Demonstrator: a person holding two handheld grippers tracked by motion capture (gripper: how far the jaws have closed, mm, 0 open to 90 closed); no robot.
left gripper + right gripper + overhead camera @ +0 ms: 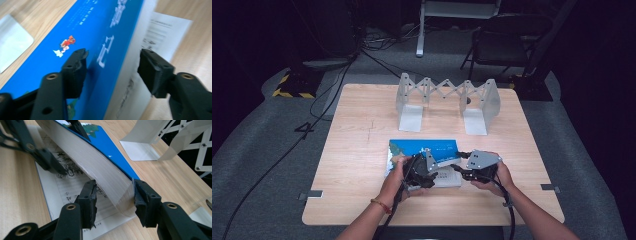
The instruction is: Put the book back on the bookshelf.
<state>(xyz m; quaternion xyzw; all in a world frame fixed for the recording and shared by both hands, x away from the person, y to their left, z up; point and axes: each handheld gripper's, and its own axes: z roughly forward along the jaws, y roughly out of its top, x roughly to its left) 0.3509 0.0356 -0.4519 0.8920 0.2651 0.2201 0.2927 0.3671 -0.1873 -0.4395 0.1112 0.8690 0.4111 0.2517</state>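
The book (422, 150) lies on the table (357, 150) near the person, its cover and page block lifted off 1 open page. The right gripper (113, 195) pinches that block; the left gripper (112, 65) straddles it, pads apparently clear. Shutting is left.

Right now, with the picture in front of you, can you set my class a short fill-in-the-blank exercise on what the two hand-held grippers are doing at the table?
1. The cover of the book that both hand-held grippers work on is coloured ____.
2. The book lies on a ____ table.
3. The right hand-held gripper has the thick block of ____ between its jaws.
4. Behind the book stands an expanding rack whose end plates are joined by a ____ lattice.

Missing words: blue; wooden; pages; scissor
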